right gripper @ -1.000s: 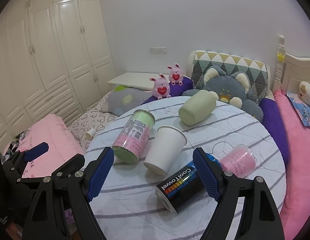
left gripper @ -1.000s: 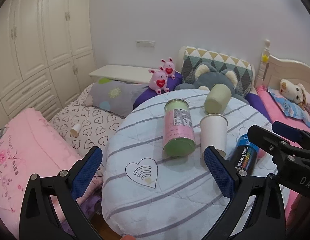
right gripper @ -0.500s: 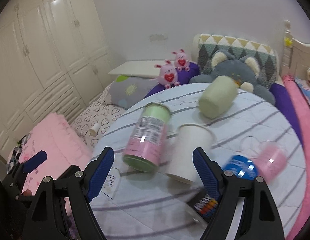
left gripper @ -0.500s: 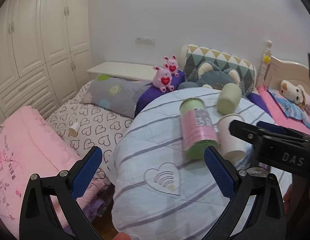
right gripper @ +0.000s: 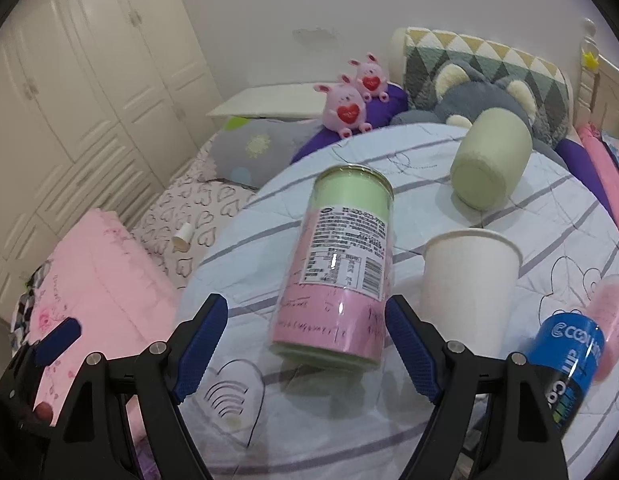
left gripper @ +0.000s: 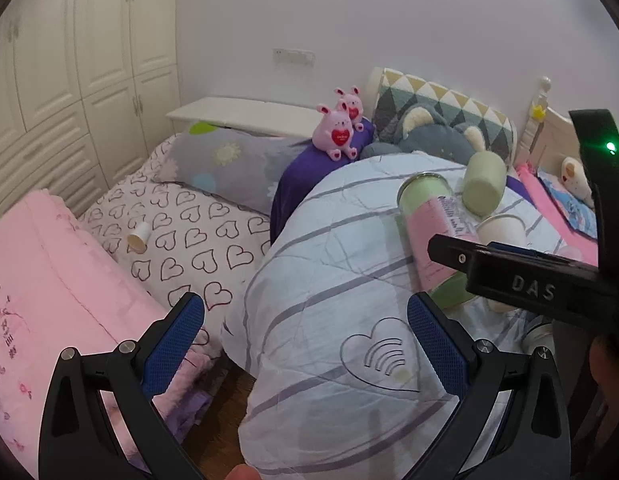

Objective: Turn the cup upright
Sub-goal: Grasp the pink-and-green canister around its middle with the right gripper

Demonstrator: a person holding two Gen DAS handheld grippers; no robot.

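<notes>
The right gripper (right gripper: pixel 305 344) is spread wide and empty, its fingers straddling the near end of the pink can (right gripper: pixel 341 276) lying on the quilt (right gripper: pixel 269 216). Just right of the can the paper cup (right gripper: pixel 467 280) seems to stand mouth down, though fisheye blur leaves that unsure. It should be light, thin and easily crushed (slippery too), so a gentle mid-wall pinch suits. The left gripper (left gripper: pixel 305 340) is also wide, empty, off the table edge.

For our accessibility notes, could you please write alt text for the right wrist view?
An open right hand-held gripper frames a pink-and-green canister lying on a striped round table. A white paper cup stands beside it; a pale green cup lies behind.
</notes>
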